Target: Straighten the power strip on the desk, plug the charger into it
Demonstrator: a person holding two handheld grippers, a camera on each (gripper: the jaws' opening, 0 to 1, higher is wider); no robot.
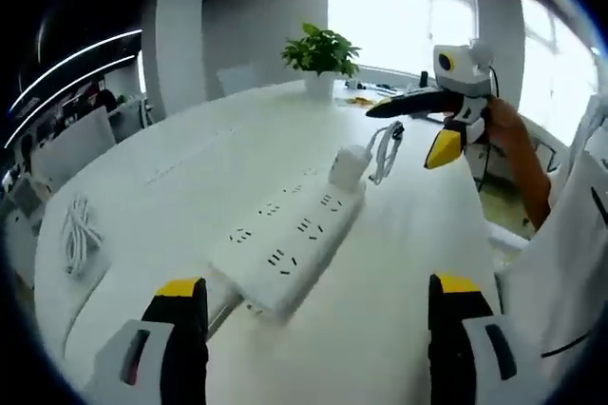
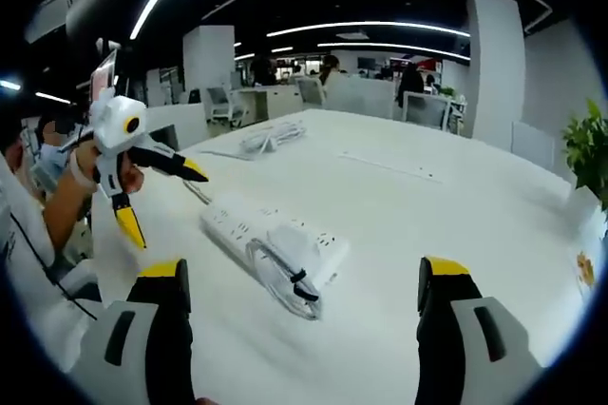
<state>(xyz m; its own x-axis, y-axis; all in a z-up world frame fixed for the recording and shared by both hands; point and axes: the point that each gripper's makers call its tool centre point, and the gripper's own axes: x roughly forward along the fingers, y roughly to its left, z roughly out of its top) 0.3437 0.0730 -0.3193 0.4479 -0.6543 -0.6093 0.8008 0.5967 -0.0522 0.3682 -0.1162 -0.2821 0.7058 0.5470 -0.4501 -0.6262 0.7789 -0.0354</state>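
Yellow-tipped jaws of the left gripper (image 1: 315,302) stand wide apart, clamped on nothing, over the long white plastic power strip (image 1: 290,244), which lies flat on the white desk (image 1: 180,163) running toward 1 o'clock. White cube-shaped charger (image 1: 348,166) with its bundled white cable (image 1: 384,150) sits on the strip's far end. At 2 o'clock hovers the right gripper (image 1: 418,129), jaws spread and empty; a potted green plant (image 1: 321,55) stands at 12, a coiled white cord (image 1: 79,231) at 9.
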